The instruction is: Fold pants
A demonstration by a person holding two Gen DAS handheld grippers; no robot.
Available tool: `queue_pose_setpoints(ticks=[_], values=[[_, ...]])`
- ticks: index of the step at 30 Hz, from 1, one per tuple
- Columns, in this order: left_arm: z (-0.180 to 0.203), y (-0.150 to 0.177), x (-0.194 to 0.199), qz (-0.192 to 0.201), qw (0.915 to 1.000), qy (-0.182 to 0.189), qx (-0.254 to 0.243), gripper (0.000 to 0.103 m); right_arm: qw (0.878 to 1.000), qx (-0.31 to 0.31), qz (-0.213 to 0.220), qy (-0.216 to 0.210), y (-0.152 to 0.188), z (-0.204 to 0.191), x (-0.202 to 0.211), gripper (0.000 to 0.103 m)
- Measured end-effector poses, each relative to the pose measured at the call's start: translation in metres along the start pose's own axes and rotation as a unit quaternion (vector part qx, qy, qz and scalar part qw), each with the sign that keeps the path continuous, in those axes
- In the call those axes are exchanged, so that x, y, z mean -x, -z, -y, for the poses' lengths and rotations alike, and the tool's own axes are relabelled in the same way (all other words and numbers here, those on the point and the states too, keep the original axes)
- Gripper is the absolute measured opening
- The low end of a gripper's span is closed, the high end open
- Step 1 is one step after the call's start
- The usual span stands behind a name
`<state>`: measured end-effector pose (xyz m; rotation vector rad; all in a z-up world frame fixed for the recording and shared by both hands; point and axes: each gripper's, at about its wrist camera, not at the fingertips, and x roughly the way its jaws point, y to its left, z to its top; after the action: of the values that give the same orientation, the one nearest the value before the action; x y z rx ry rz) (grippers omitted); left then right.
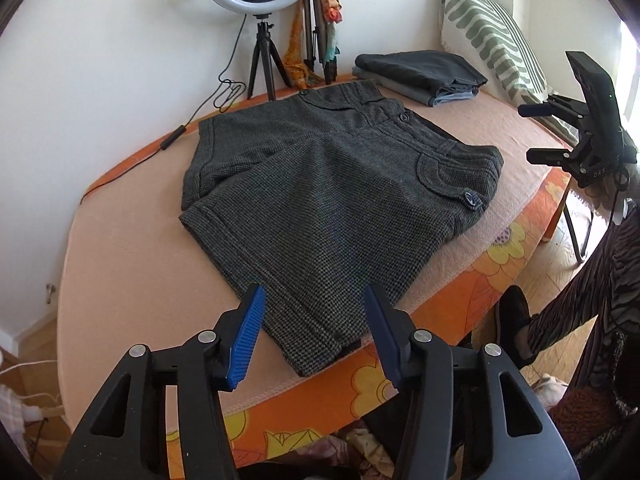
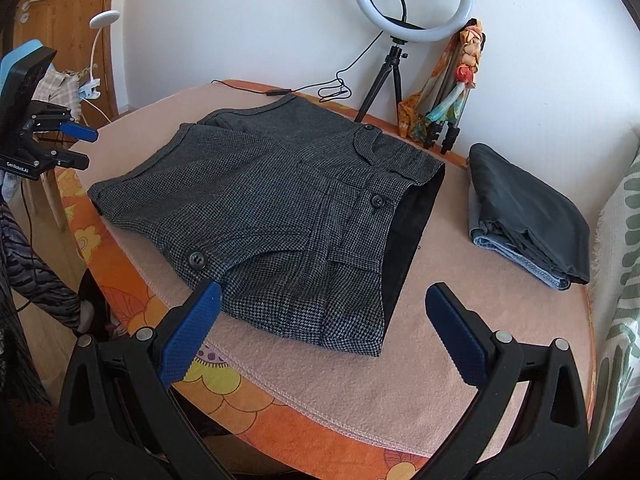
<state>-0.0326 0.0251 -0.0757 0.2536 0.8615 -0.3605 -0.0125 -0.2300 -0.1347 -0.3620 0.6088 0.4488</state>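
Dark grey checked shorts lie flat on a peach blanket, also in the right wrist view. My left gripper is open, its blue pads either side of the near leg hem, just above it. My right gripper is open, over the waistband corner near the table's front edge. Each gripper shows in the other's view: the right one at the far right, the left one at the far left. Both are empty.
A stack of folded dark and denim clothes lies right of the shorts. A ring light on a tripod and a cable stand at the back by the wall. A striped pillow is at the right. My leg stands by the edge.
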Motion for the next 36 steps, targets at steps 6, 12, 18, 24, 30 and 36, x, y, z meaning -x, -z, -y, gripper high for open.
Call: queue_pose_setpoints(ticks=[6, 12, 18, 24, 30, 36], values=[[0.017, 0.018, -0.014, -0.041, 0.9975, 0.021, -0.053, 0.04, 0.998, 0.022, -0.043, -0.026, 0.011, -0.01, -0.022, 0.093], [0.026, 0.026, -0.02, -0.052, 0.9952, 0.007, -0.083, 0.04, 0.996, 0.049, -0.063, -0.034, 0.015, -0.021, -0.037, 0.09], [0.026, 0.029, -0.028, -0.065, 0.9921, -0.006, -0.107, 0.035, 0.994, 0.076, -0.081, -0.023, 0.022, -0.023, -0.048, 0.089], [0.019, 0.027, -0.034, -0.062, 0.993, -0.008, -0.1, 0.034, 0.989, 0.119, -0.09, 0.005, 0.025, -0.031, -0.061, 0.089], [0.021, 0.026, -0.042, -0.067, 0.9925, -0.002, -0.103, 0.034, 0.983, 0.153, -0.092, 0.028, 0.026, -0.039, -0.072, 0.085], [0.014, 0.025, -0.047, -0.063, 0.9948, 0.014, -0.079, 0.034, 0.985, 0.146, -0.091, 0.03, 0.025, -0.034, -0.071, 0.06]])
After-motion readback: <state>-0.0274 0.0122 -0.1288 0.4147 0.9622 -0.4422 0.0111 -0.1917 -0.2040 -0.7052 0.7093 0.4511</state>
